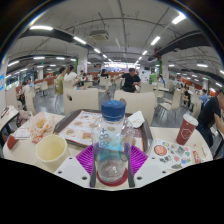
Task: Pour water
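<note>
A clear plastic water bottle with a blue cap stands upright between my fingers, held close in front of the camera. My gripper is shut on the water bottle, with the purple pads pressing its lower body from both sides. A pale yellow cup stands on the table to the left of the left finger. A red paper cup stands farther off to the right.
The white table carries a tray with food wrappers, and printed paper mats on the right. A person sits at a table beyond. A cafeteria hall with chairs stretches behind.
</note>
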Demonstrator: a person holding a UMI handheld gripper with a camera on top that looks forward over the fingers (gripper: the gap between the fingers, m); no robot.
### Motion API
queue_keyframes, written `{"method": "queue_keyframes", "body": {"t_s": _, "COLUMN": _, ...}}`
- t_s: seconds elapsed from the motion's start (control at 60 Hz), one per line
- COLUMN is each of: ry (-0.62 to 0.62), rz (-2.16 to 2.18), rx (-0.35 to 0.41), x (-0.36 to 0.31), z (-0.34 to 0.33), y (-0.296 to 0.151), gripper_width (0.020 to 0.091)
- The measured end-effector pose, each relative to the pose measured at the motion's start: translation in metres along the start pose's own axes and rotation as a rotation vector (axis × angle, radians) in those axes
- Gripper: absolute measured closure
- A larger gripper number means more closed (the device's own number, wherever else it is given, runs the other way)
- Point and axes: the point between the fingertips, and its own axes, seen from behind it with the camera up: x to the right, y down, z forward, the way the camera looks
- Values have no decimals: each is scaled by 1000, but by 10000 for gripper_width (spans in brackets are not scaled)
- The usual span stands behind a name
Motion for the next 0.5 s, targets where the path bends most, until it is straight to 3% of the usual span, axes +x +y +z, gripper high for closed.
{"method": "queue_keyframes", "body": {"t_s": 0.083, "ry": 6, "rz": 9, "rx": 6, "x": -1, "z": 5, "y": 5, "gripper_width": 673}}
{"method": "queue_keyframes", "body": {"t_s": 0.25, "ry": 28, "rz": 13, "rx": -37, "x": 0, "z": 6, "y": 7, "gripper_width": 531}}
{"method": "queue_keyframes", "body": {"t_s": 0.283, "ry": 38, "rz": 5, "rx": -73, "x": 0, "z": 4, "y": 12, "gripper_width": 468}}
{"method": "queue_keyframes", "body": {"t_s": 0.333, "ry": 56, "rz": -1, "rx": -132, "x": 2, "z": -3, "y": 21, "gripper_width": 251}}
{"method": "queue_keyframes", "body": {"t_s": 0.383, "ry": 67, "rz": 4, "rx": -167, "x": 1, "z": -13, "y": 26, "gripper_width": 283}}
{"method": "queue_keyframes", "body": {"t_s": 0.5, "ry": 125, "rz": 43, "rx": -207, "x": -4, "z": -53, "y": 20, "gripper_width": 259}}
